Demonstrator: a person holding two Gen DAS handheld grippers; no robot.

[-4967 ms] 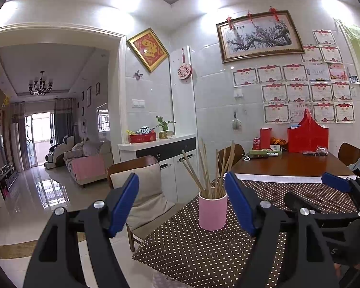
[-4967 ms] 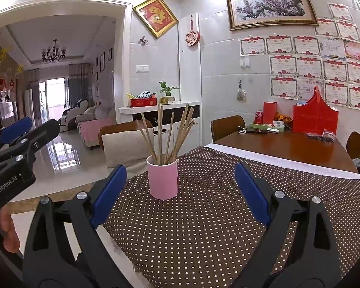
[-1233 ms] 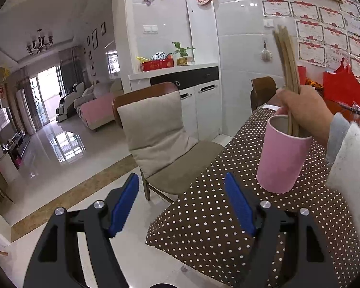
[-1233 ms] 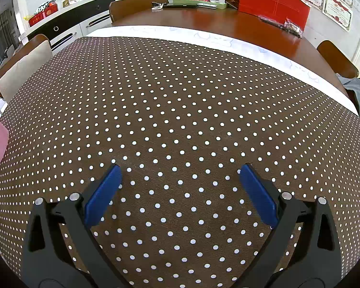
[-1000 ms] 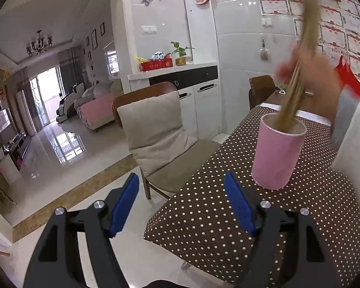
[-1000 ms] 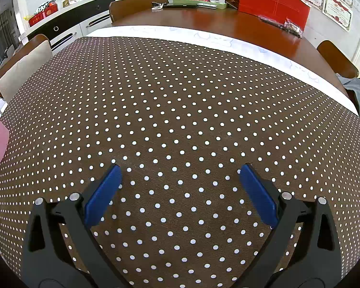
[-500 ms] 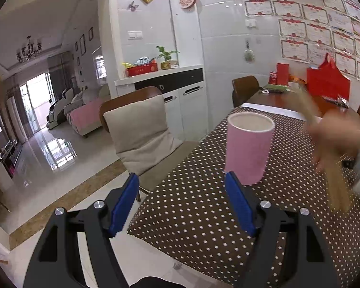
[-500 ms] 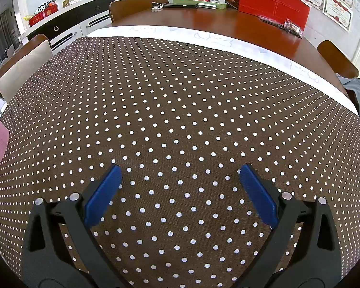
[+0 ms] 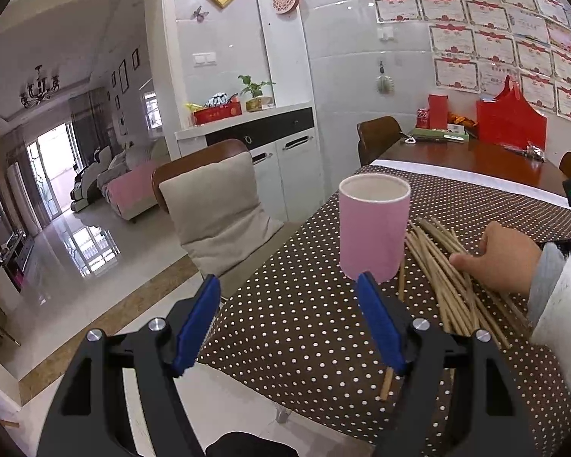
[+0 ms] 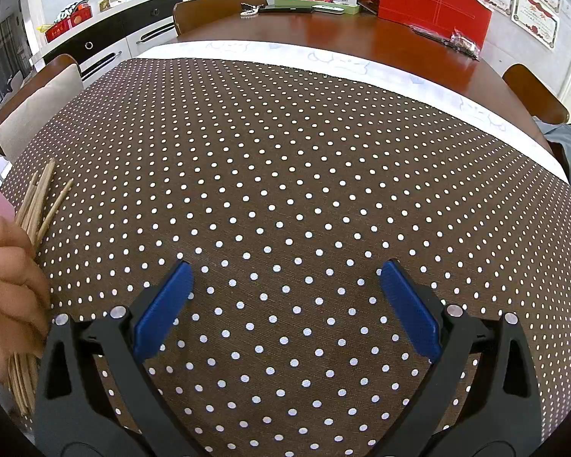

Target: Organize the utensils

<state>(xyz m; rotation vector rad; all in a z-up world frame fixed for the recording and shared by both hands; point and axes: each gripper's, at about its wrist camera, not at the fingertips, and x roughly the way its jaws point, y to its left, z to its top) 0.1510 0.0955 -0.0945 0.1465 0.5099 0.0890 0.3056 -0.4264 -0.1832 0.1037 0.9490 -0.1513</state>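
An empty pink cup stands upright near the left corner of the brown dotted tablecloth. Just right of it a bundle of wooden chopsticks lies flat on the cloth, with a person's bare hand resting on them. My left gripper hovers open in front of the cup, over the table's edge, nothing between its blue pads. In the right wrist view my right gripper stands open above bare cloth; the chopsticks and the hand show at the left edge.
A cushioned chair stands beside the table's left edge, with floor below. At the far end of the table sit a red stand, a green tray and a can. More chairs ring the table.
The hand has lifted the chopsticks out of the pink cup and laid them on the cloth to its right. My left gripper's view has swung so the cup sits nearer the centre. The right gripper has not moved.
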